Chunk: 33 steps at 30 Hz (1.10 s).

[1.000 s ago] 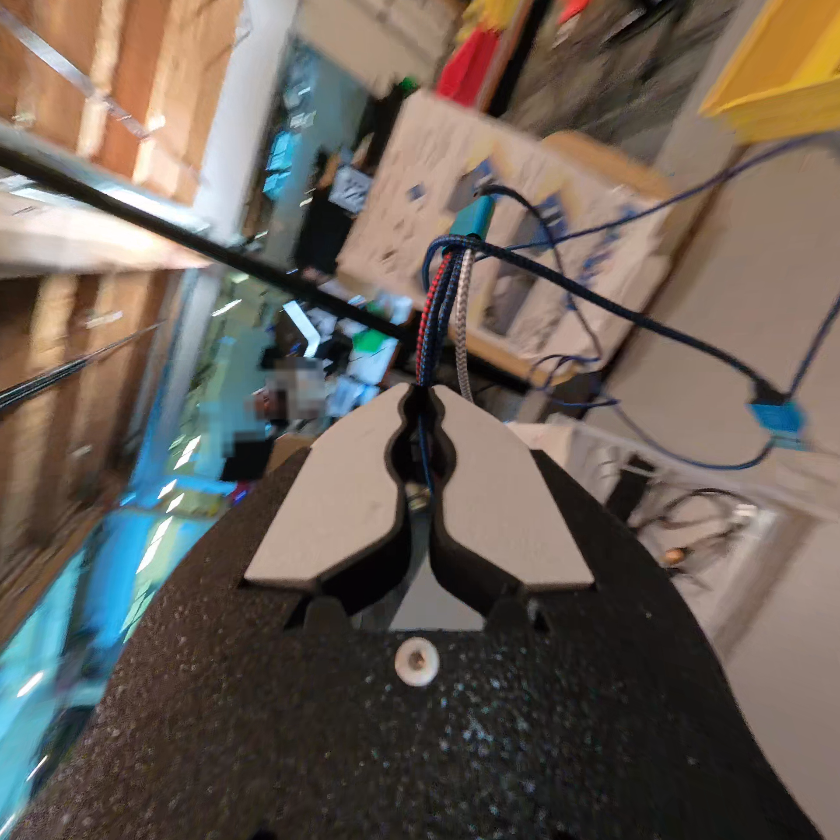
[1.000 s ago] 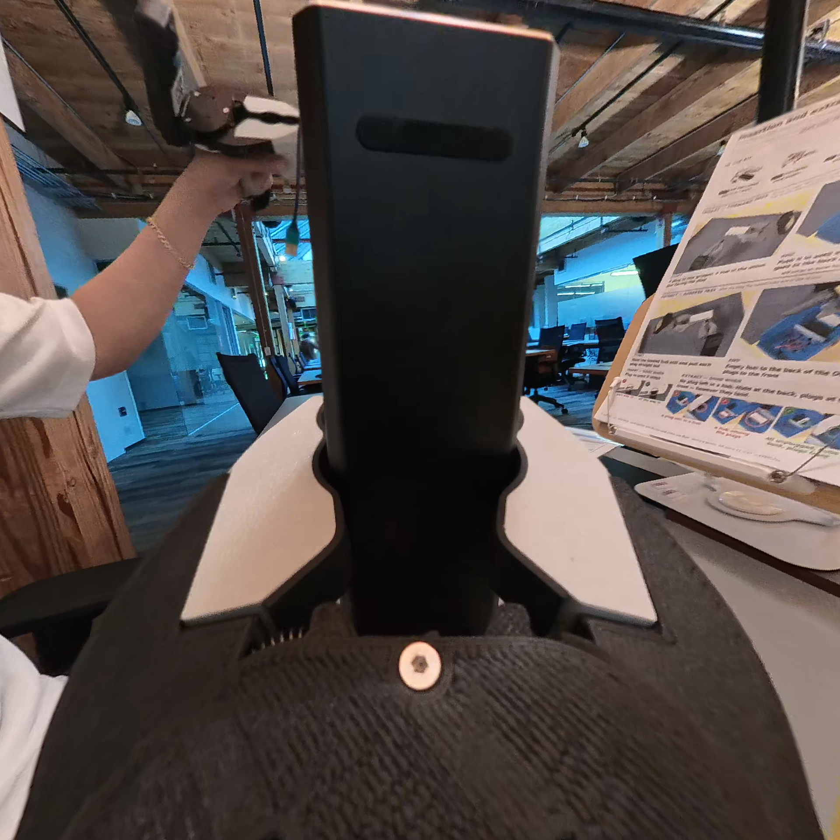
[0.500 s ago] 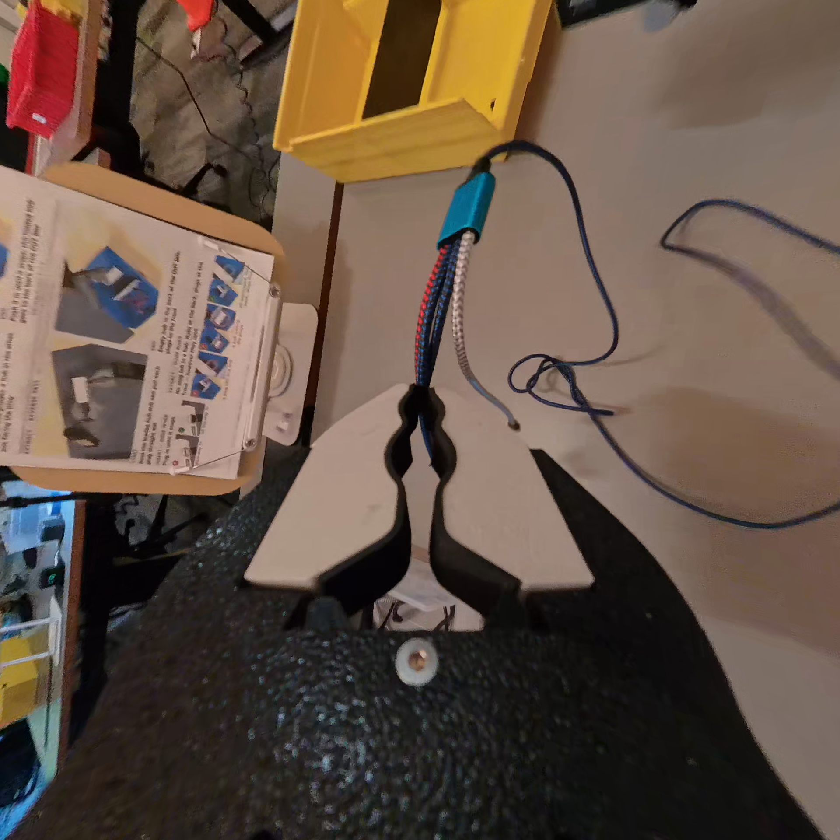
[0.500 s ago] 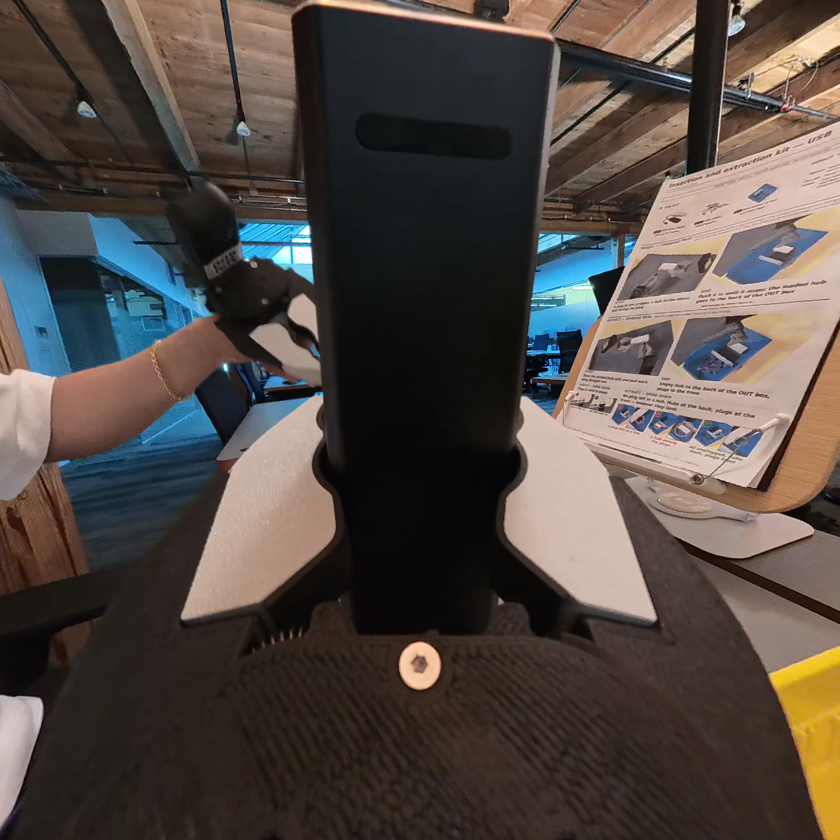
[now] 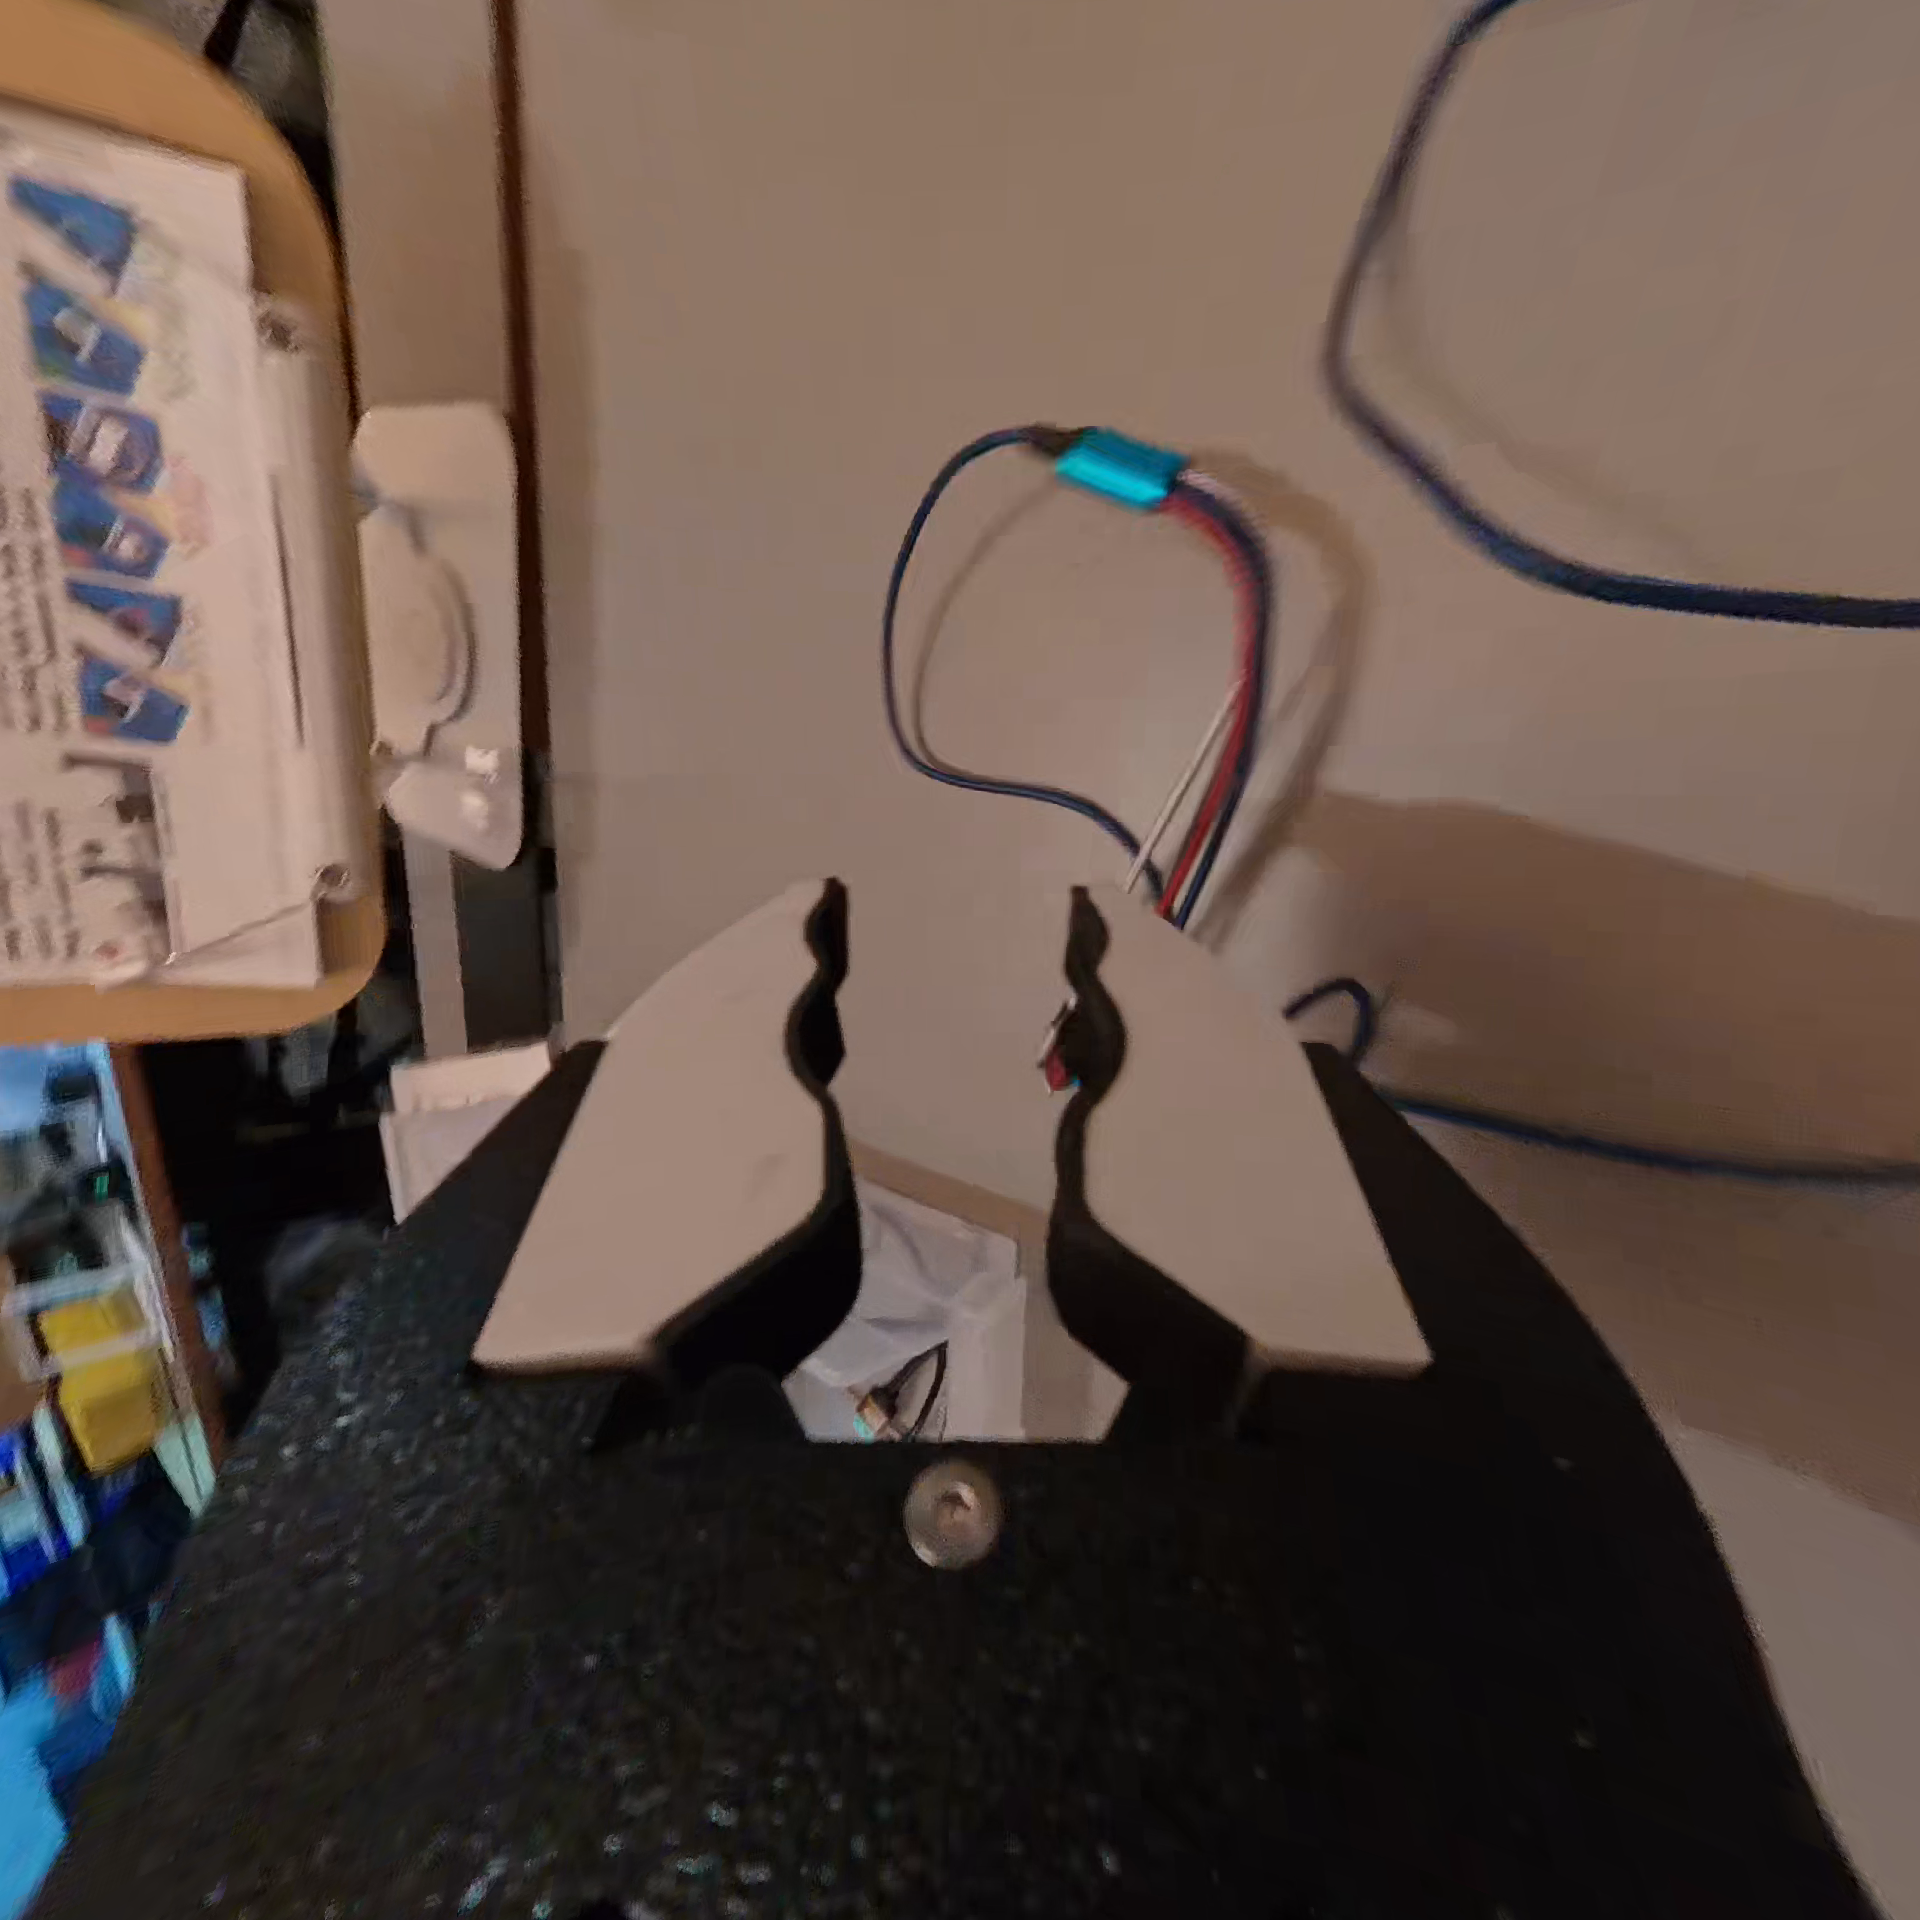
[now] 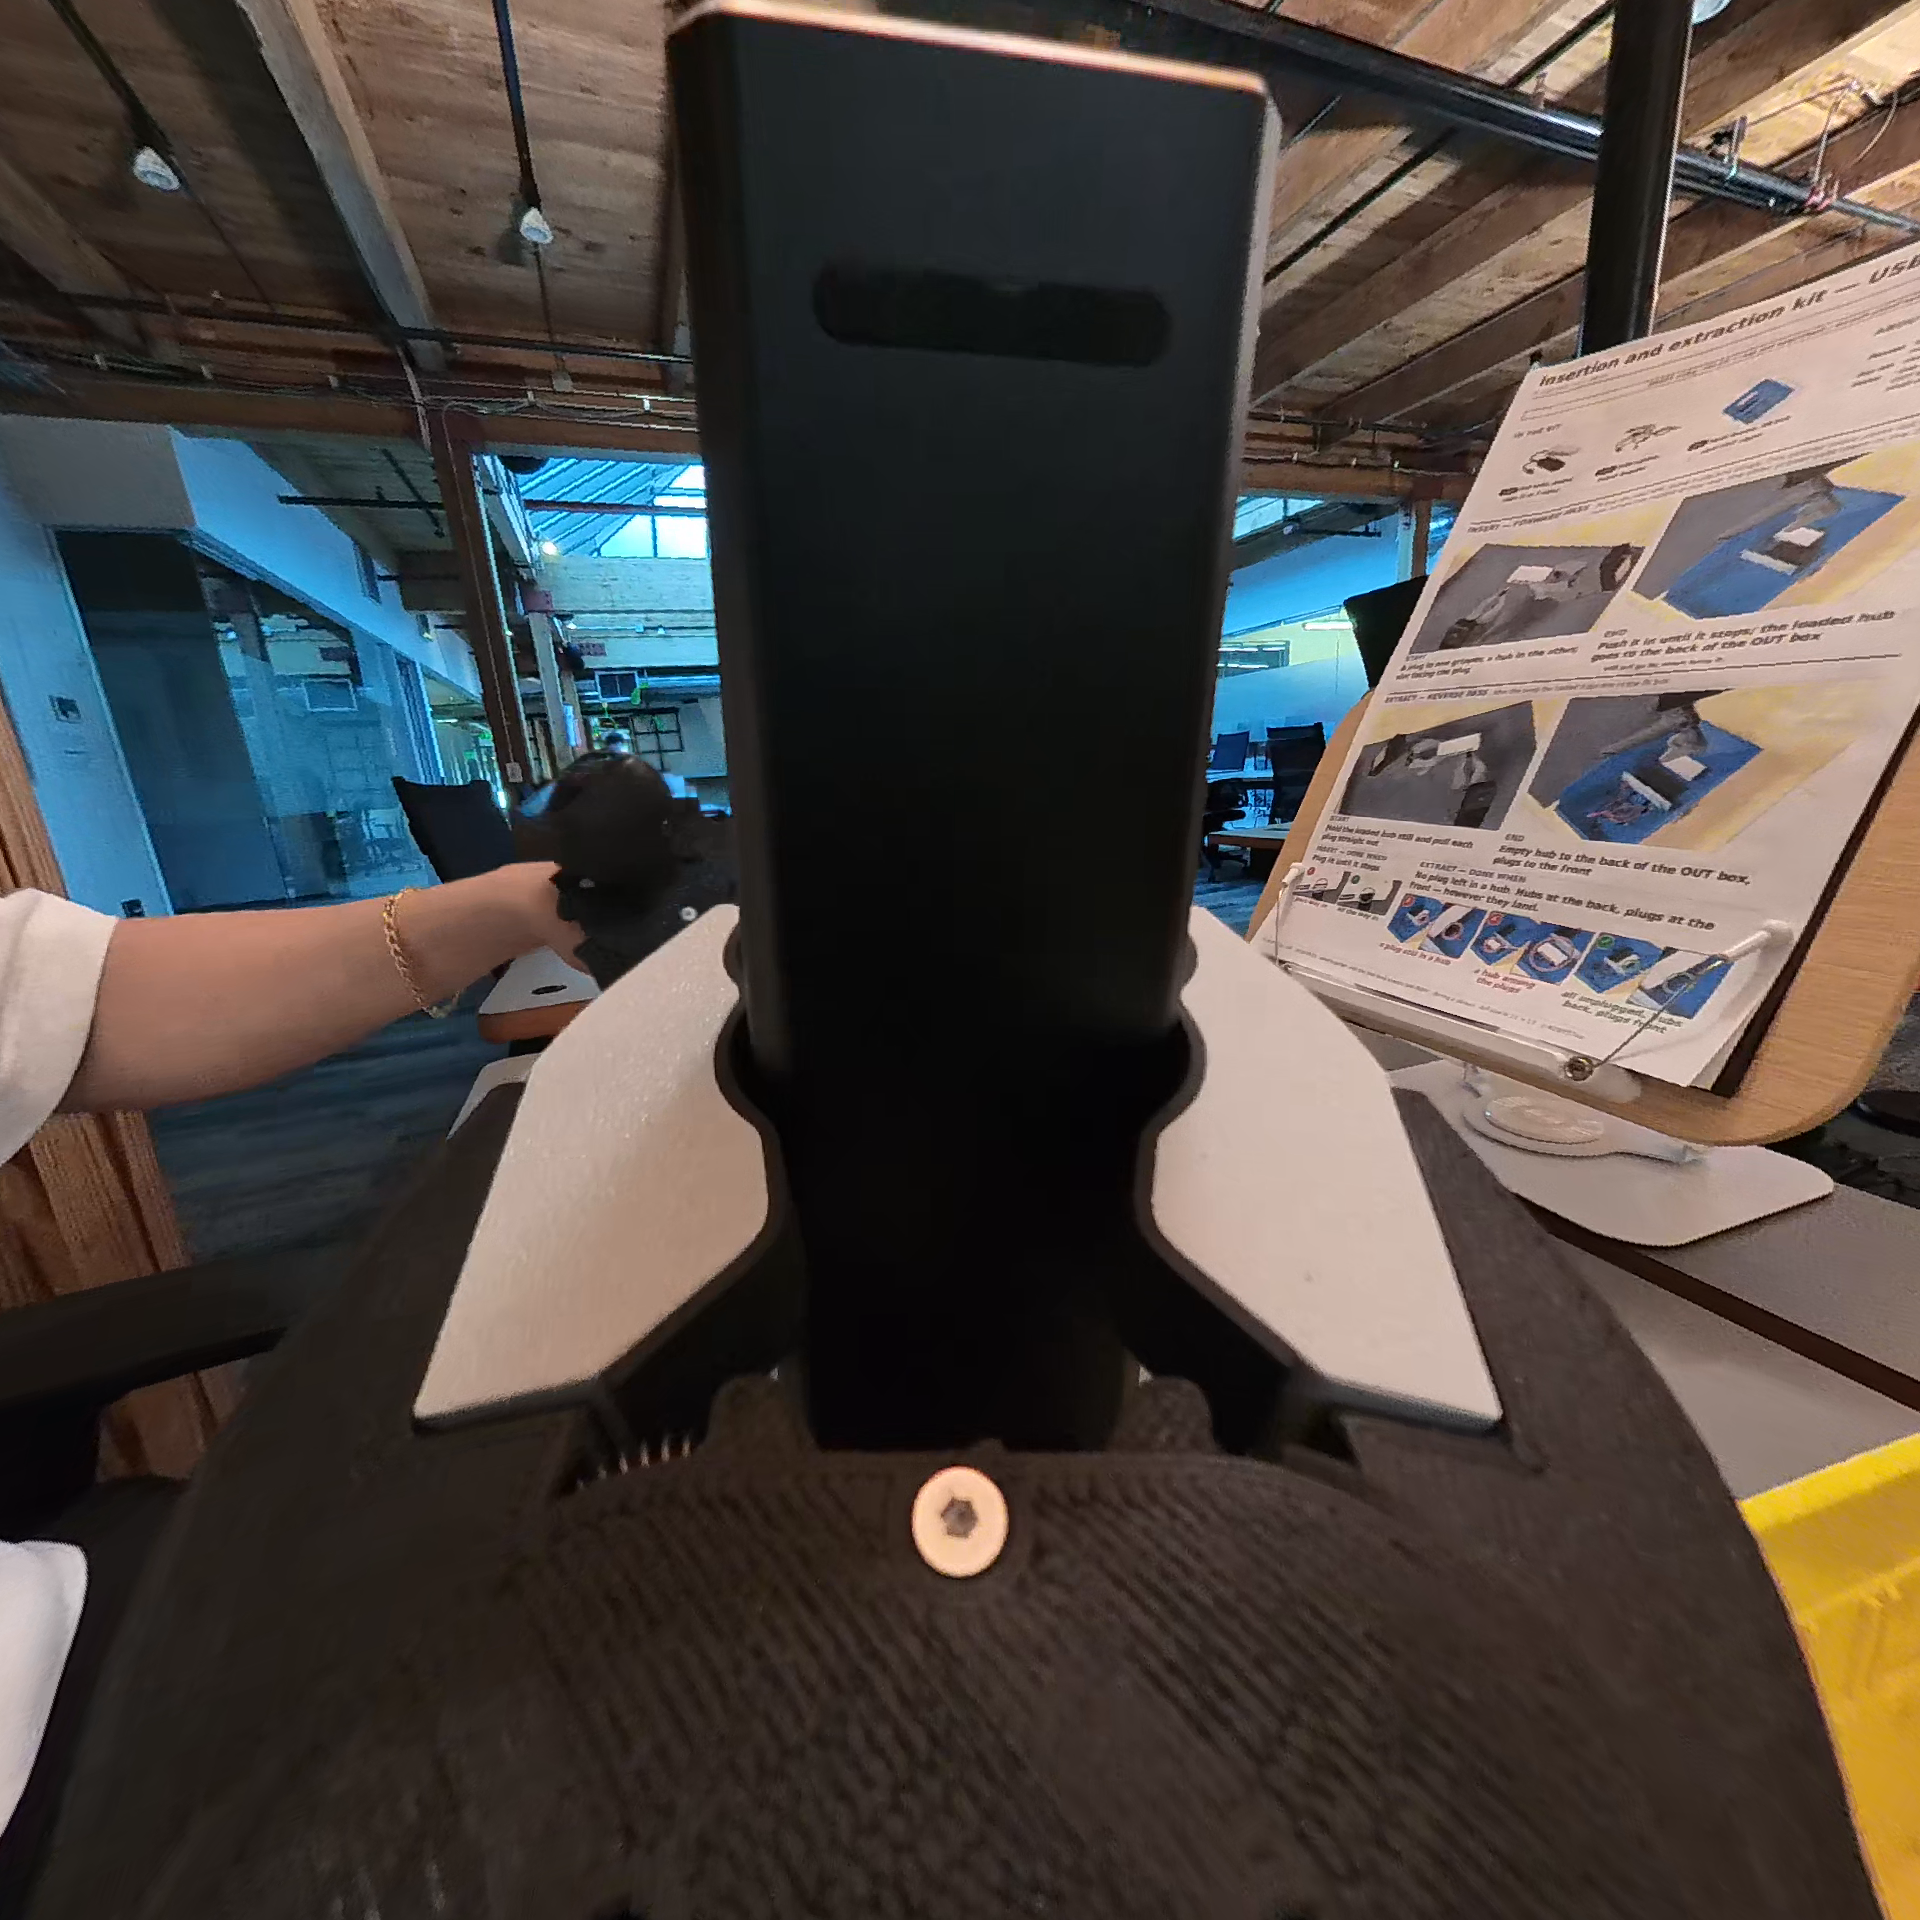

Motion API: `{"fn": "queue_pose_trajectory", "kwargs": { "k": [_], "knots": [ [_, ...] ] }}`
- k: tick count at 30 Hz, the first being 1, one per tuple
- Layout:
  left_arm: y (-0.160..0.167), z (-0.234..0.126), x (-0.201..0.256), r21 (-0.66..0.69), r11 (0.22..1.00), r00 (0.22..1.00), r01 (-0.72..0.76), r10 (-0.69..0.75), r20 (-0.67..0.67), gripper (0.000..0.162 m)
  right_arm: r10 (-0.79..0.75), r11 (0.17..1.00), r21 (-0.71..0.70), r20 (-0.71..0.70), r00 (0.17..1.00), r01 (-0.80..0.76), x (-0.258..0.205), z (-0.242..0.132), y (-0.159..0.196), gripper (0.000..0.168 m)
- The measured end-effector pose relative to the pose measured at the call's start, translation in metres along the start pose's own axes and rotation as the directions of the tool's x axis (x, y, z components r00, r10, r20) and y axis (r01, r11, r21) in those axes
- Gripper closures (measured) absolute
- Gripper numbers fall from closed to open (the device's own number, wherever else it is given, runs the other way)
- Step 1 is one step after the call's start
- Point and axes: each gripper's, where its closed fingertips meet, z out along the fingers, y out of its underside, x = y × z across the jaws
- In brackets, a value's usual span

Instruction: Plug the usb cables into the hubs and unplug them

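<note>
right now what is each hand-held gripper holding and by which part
The right hand-held gripper grips the black hub by its lower end. The left hand-held gripper is open and holds nothing; the cable bundle lies beyond it.

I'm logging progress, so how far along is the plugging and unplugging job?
Looks done: the cable bundle with its teal sleeve lies loose on the table, and the left gripper is open above it. In hand: the right gripper clamps an upright black hub, no cable visibly in it. Left: whether more plugging follows can't be told.
</note>
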Motion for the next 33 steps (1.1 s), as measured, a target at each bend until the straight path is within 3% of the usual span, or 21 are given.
{"fn": "queue_pose_trajectory", "kwargs": {
  "k": [1,3,7,13,17,20,23,27,30,33],
  "knots": [
    [0.002,-0.004,0.007,0.03,0.999,0.999,-0.036,0.037,-0.028,0.114,0.003,1.0,-0.001,0.003,1.0,-0.003,0.0,0.0,0.001,0.094],
    [0.001,-0.017,0.029,0.118,0.985,0.985,-0.127,0.139,-0.099,0.114,0.007,1.0,0.0,0.001,1.0,-0.007,0.001,0.0,0.001,0.094],
    [-0.022,-0.039,0.104,0.306,0.893,0.885,-0.329,0.405,-0.23,0.111,0.005,1.0,-0.01,0.005,1.0,-0.005,0.001,0.001,0.003,0.094],
    [-0.045,-0.046,0.196,0.368,0.749,0.6,-0.551,0.662,-0.45,0.118,-0.004,0.999,-0.038,0.018,1.0,0.004,-0.003,0.004,0.008,0.094],
    [-0.033,-0.038,0.214,0.273,0.749,0.409,-0.603,0.584,-0.701,0.126,-0.022,0.998,-0.052,0.031,0.999,0.023,-0.006,0.004,0.009,0.094],
    [-0.037,-0.032,0.217,0.176,0.798,0.339,-0.577,0.43,-0.837,0.13,-0.028,0.999,-0.039,0.031,0.999,0.029,-0.006,0.001,0.005,0.094],
    [-0.031,-0.026,0.216,0.093,0.771,0.264,-0.63,0.325,-0.908,0.138,-0.018,1.0,-0.016,0.032,0.999,0.019,-0.004,-0.004,0.0,0.094],
    [-0.021,-0.018,0.209,0.055,0.693,0.242,-0.719,0.325,-0.914,0.138,-0.013,1.0,-0.004,0.033,0.999,0.013,-0.002,-0.009,-0.003,0.094],
    [-0.025,-0.012,0.199,0.044,0.688,0.279,-0.724,0.35,-0.894,0.137,-0.007,1.0,0.004,0.034,0.999,0.007,0.0,-0.011,-0.004,0.094],
    [-0.023,-0.016,0.195,0.007,0.704,0.274,-0.71,0.285,-0.918,0.135,-0.004,1.0,0.009,0.037,0.999,0.003,0.001,-0.013,-0.005,0.094]
  ]
}}
